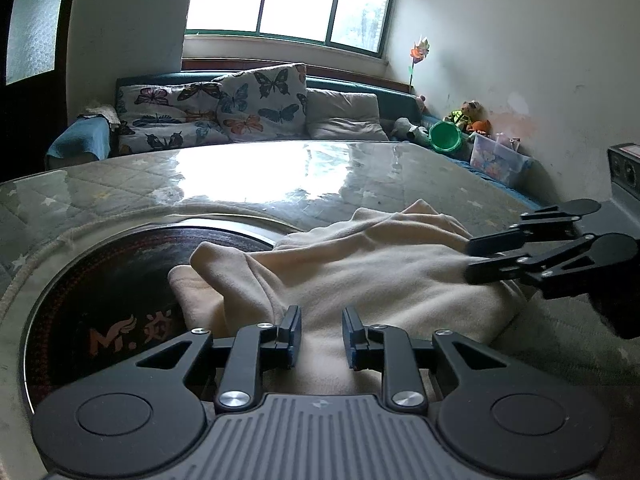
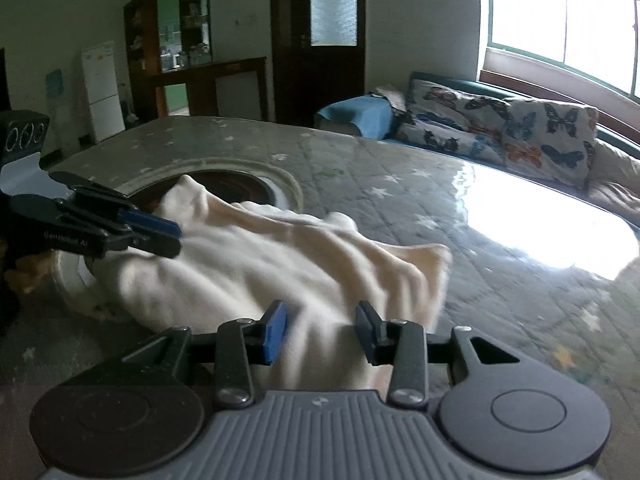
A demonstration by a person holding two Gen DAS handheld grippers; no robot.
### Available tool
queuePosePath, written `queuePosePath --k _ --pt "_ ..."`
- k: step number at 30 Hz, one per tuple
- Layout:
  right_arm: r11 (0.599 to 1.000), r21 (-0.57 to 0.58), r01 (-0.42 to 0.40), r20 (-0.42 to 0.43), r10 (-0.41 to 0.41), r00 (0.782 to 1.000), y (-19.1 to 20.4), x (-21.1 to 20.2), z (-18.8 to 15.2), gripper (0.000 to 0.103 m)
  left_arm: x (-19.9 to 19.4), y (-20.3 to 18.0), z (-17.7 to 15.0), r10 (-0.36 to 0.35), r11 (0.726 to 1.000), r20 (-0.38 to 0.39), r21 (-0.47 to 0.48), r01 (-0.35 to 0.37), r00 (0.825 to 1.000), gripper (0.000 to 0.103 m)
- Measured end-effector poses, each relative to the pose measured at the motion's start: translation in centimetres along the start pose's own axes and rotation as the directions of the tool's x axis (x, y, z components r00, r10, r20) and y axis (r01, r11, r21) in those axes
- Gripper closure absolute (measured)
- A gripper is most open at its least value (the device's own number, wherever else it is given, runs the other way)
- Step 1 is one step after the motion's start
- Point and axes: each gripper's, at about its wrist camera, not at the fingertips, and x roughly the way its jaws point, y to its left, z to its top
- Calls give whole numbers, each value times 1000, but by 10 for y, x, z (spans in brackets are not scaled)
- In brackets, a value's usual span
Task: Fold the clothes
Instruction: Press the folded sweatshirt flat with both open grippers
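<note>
Lying ahead of both grippers: cream cloth [image 1: 360, 272], soft, fleecy, rumpled into long ridges, one corner folded over itself
Cloth place: on the quilted, star-print table [image 1: 120, 188], partly covering a dark round plate [image 1: 120, 280] set in its top
Left gripper [image 1: 321, 338]: jaws parted with a gap, cloth under and between them, pads not pressing it
Right gripper [image 2: 321, 332]: jaws spread wider, cloth in the gap, pads clear of it; the cloth looks motion-blurred here
Writing on plate: "M" with a wing mark, then characters too cut off to read
Writing on left gripper, from right view: pale lettering, too blurred to read
</note>
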Motion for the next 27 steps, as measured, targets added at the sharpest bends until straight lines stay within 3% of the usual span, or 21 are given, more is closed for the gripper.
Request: queuePosePath --k 7,13,20,27 --pt "997 -13 73 45 -72 996 -1 -25 -5 62 -8 -5 5 0 1000 3 3 0 1000 75" --pt "998 -63 14 99 -8 995 27 -34 3 62 -20 -23 12 -55 998 39 38 54 998 72" --pt "996 -84 -41 57 46 997 45 -18 -6 64 -5 -47 9 -122 986 2 113 121 992 73" --pt "999 -31 -28 0 28 1000 25 -22 -26 65 2 -34 -8 -96 991 -52 93 100 994 71"
